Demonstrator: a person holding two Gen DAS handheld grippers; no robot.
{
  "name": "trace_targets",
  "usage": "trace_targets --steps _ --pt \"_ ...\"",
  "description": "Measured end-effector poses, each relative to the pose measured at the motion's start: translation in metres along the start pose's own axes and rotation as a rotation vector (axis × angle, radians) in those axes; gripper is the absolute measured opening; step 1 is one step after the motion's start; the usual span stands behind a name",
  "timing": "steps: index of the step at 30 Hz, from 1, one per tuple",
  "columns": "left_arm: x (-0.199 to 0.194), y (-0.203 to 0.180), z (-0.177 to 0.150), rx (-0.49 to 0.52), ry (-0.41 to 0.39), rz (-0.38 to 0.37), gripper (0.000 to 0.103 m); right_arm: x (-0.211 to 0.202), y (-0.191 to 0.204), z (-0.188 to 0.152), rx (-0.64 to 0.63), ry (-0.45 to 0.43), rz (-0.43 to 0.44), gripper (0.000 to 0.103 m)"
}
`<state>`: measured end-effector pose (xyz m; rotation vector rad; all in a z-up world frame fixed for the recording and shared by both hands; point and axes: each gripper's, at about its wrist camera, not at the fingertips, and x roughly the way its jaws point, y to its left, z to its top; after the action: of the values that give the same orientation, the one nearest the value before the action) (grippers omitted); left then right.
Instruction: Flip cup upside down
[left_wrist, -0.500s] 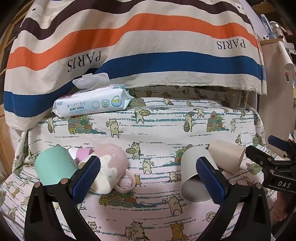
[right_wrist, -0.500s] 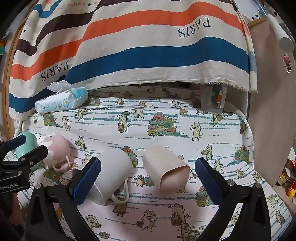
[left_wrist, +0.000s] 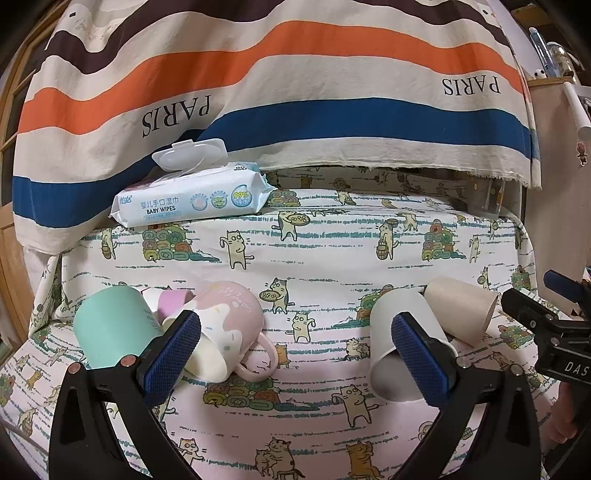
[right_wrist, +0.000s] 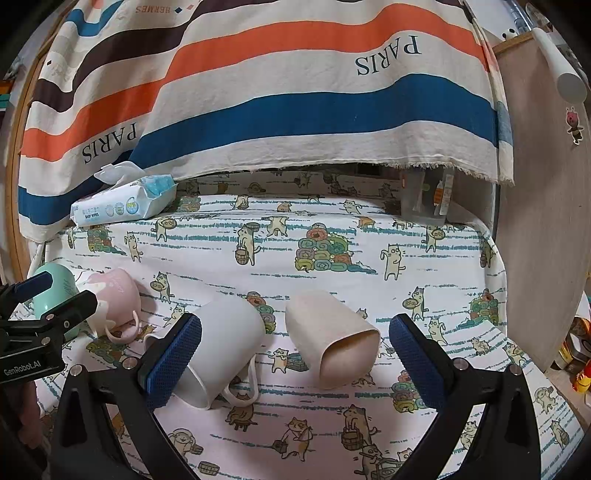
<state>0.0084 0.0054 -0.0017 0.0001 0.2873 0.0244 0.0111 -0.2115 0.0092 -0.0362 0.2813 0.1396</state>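
Several cups lie on their sides on the cat-print cloth. A mint cup (left_wrist: 107, 332), a small purple cup (left_wrist: 173, 300) and a pink mug (left_wrist: 229, 328) lie at the left. A white mug (right_wrist: 221, 343) and a beige cup (right_wrist: 332, 343) lie in the middle, mouths toward me. My left gripper (left_wrist: 295, 358) is open and empty, its fingers between the pink mug and the white mug (left_wrist: 402, 343). My right gripper (right_wrist: 295, 362) is open and empty, its jaws outside the white mug and beige cup. The left gripper also shows in the right wrist view (right_wrist: 44, 306).
A pack of baby wipes (left_wrist: 192, 199) with its lid open lies at the back left. A striped PARIS cloth (left_wrist: 295, 110) hangs behind. A clear container (right_wrist: 424, 199) stands at the back right. A wooden panel (right_wrist: 543, 221) borders the right side.
Both views are nearly the same as before; both grippers stay open and the cups have not moved.
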Motion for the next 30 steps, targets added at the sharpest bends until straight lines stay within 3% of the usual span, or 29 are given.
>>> trace_targets --steps 21,30 --pt "-0.003 0.0037 -0.0021 -0.019 0.002 0.015 0.103 -0.0048 0.0001 0.0003 0.005 -0.005 -0.025 0.102" --pt "-0.0032 0.0009 -0.002 -0.01 0.004 0.001 0.103 -0.0041 0.0083 -0.0012 -0.04 0.01 0.017 0.101"
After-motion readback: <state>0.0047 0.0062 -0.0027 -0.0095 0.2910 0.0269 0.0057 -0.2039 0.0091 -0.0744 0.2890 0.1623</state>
